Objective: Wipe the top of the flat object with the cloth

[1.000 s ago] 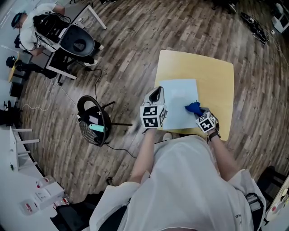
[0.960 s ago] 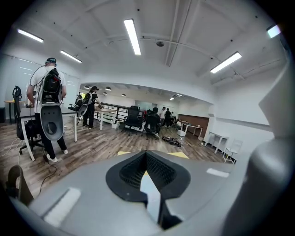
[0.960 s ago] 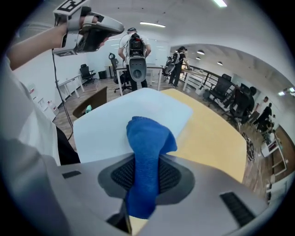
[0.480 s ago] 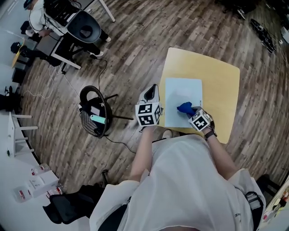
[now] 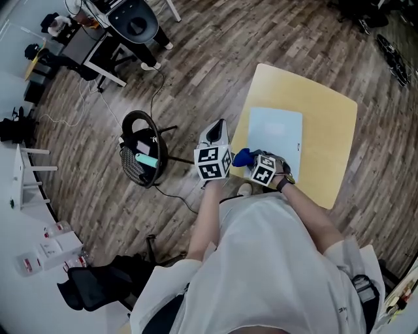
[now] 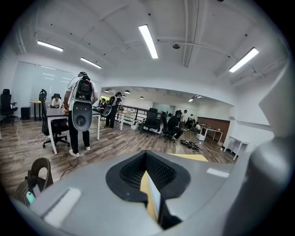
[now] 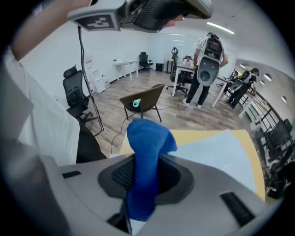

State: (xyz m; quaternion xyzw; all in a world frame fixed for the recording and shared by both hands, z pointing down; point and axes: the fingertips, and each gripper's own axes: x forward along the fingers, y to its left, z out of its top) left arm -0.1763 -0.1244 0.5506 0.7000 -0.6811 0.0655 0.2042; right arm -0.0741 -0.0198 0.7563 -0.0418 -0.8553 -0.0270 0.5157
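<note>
A pale blue flat sheet (image 5: 277,139) lies on the yellow table (image 5: 326,130). My right gripper (image 5: 250,163) is shut on a blue cloth (image 5: 242,156), at the sheet's near-left corner by the table's left edge. In the right gripper view the cloth (image 7: 146,152) sticks up between the jaws of the right gripper (image 7: 145,168), with the sheet (image 7: 216,152) to its right. My left gripper (image 5: 220,129) hangs just off the table's left edge, level with the room. In its own view the left gripper (image 6: 146,159) holds nothing and its tips meet.
A brown basket chair (image 5: 140,160) with a teal item stands on the wood floor left of the table, with a cable (image 5: 157,98) trailing from it. Desks and office chairs (image 5: 134,16) are at the far left. A person with a backpack (image 6: 82,113) stands by a desk.
My right gripper has dragged the cloth leftward over the sheet, from its right edge to its left corner. The left gripper has stayed by the table's left edge.
</note>
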